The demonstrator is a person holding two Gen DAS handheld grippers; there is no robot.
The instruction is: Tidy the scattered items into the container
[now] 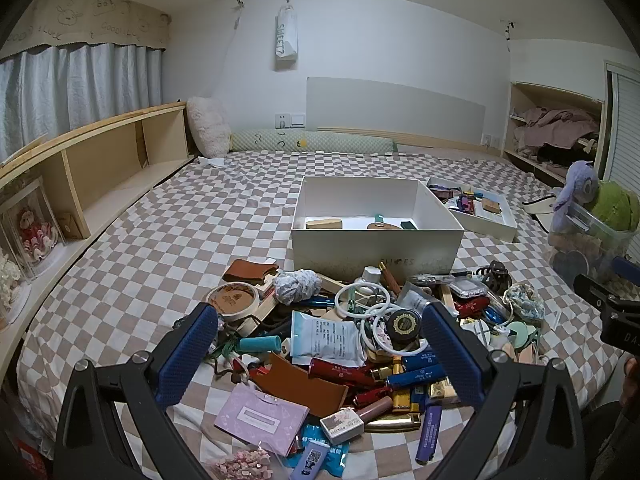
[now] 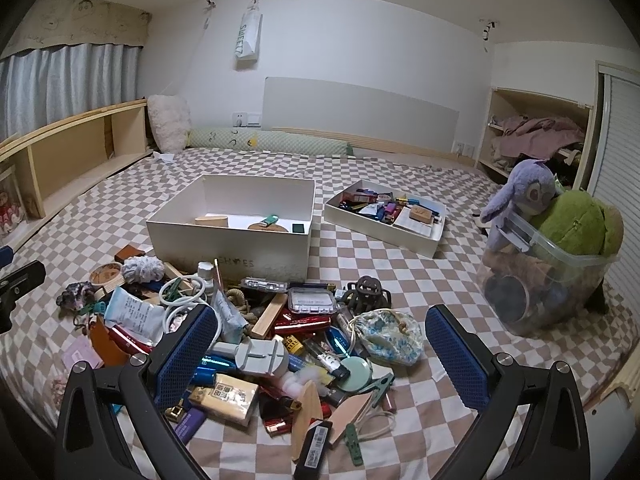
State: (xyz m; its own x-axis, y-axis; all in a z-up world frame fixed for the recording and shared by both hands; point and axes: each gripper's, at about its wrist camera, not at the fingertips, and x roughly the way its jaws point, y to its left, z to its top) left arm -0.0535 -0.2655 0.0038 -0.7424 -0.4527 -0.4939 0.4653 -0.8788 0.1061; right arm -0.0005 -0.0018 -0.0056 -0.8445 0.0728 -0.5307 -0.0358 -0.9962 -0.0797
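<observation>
Much of my pile [image 1: 360, 344] is buried under itself: lighters, tubes and packets overlap so that many show only an end, and the lowest ones are cut off by my own tong arms at 6 o'clock. The printing on the white packet [image 1: 326, 338] is too small to read.

My left tongs [image 1: 320, 340] stand wide apart, nothing between the blue pads, hanging over the heap's near side. My right tongs [image 2: 322, 340] are just as wide and hold nothing, over the heap's right part.

The white container [image 1: 376, 240] sits on the bed at 12 o'clock of the pile, its front wall just touching the clutter. Its near wall hides part of its floor; I can make out only a wooden block [image 1: 324, 223] and a few small flat pieces inside.

The right view shows what the left barely catches: the shallow tray [image 2: 384, 232] of small things at 2 o'clock of the container, set apart from it, and the clear bin [image 2: 560, 280] with the purple and green plush toys at 3 o'clock. The left view alone shows the pink card [image 1: 262, 416] and the bag of pink bits [image 1: 244, 464] at 7 o'clock, and the wooden shelf [image 1: 100, 168] along the bed at 9 o'clock.

Open checked bedding [image 1: 160, 240] lies at 10 o'clock, and between heap and bin at 3 o'clock.
</observation>
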